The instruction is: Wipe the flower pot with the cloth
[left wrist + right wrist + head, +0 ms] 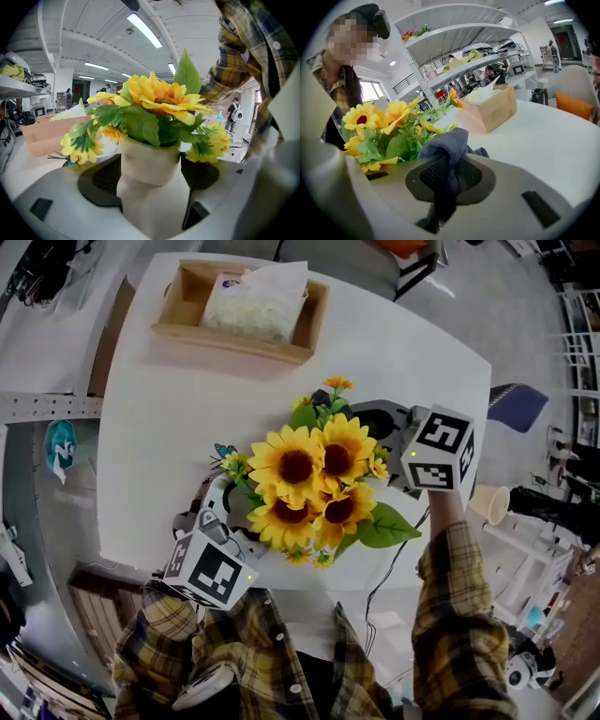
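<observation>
The left gripper (152, 185) is clenched on the white flower pot (150, 161), its two dark pads pressed against opposite sides of the pot below the rim, and the pot sits upright between them. A bunch of artificial sunflowers (314, 488) with green leaves fills the pot and spreads wide enough that, from the head view, the pot itself is hidden beneath the blooms. The bouquet sits over the near part of the white table (178, 409), close to its front edge, with one gripper on each side of it; whether the pot's base rests on the table cannot be told. The right gripper (443, 187) is clamped on a blue-grey cloth (447, 143), which is pinched between the jaws and bulges out in a soft fold ahead of them, just beside the leaves; no view shows whether the cloth touches the pot. A small blue butterfly ornament (223, 451) sits at the left edge of the bouquet. At the far side of the table, well apart from the flowers, stands a shallow wooden tray (178, 306) holding a white tissue pack (251, 307) with a tissue sticking up from it. Plaid sleeves (459, 615) show behind both grippers, and a paper cup (489, 504) sits off the table to the right
</observation>
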The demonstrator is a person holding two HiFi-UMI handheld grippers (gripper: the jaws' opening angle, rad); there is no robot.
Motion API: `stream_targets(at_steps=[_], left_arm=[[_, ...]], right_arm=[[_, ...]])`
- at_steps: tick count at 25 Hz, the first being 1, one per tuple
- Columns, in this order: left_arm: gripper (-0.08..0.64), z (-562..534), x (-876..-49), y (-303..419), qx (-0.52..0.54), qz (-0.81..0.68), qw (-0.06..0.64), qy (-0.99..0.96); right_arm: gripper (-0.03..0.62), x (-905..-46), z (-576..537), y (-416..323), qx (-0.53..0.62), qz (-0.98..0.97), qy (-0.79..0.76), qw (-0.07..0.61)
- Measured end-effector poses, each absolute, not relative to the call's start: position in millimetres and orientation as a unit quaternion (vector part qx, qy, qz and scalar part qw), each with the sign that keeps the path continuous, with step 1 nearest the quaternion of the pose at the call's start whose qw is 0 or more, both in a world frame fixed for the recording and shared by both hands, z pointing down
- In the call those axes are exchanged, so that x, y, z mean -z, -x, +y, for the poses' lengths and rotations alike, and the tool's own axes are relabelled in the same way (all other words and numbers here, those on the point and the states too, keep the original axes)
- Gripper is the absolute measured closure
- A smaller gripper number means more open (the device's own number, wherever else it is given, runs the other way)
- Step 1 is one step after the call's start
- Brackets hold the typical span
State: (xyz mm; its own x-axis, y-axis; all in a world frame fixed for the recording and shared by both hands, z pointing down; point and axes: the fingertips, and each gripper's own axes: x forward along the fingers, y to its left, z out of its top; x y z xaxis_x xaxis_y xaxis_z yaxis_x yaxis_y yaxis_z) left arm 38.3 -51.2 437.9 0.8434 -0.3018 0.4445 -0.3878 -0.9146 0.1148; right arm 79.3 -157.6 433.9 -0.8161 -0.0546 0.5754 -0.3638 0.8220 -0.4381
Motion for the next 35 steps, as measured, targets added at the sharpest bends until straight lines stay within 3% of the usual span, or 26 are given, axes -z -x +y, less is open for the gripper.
stream_targets(at_steps=[15, 23, 28, 35], left_arm=[[0.170, 21, -457, 24, -0.265, -0.301, 0.176, -0.899], [0.170, 25, -442, 36, -0.222, -0.377, 0.193, -0.879], [0.170, 20, -439, 34, -0.218, -0.346, 0.169, -0.897], [0.181, 15, -446, 20, -0.262, -0.276, 0.102, -0.919]], right_arm=[[0.565, -432, -71, -99, -0.324, -0.885, -0.259, 0.211], [0.565, -430, -2, -80, -0.358, -0.858, -0.336, 0.149], [0.565, -431, 10, -72, -0.379, -0.846, -0.354, 0.121], [0.565, -433, 8, -70, -0.394, -0.858, -0.291, 0.151]])
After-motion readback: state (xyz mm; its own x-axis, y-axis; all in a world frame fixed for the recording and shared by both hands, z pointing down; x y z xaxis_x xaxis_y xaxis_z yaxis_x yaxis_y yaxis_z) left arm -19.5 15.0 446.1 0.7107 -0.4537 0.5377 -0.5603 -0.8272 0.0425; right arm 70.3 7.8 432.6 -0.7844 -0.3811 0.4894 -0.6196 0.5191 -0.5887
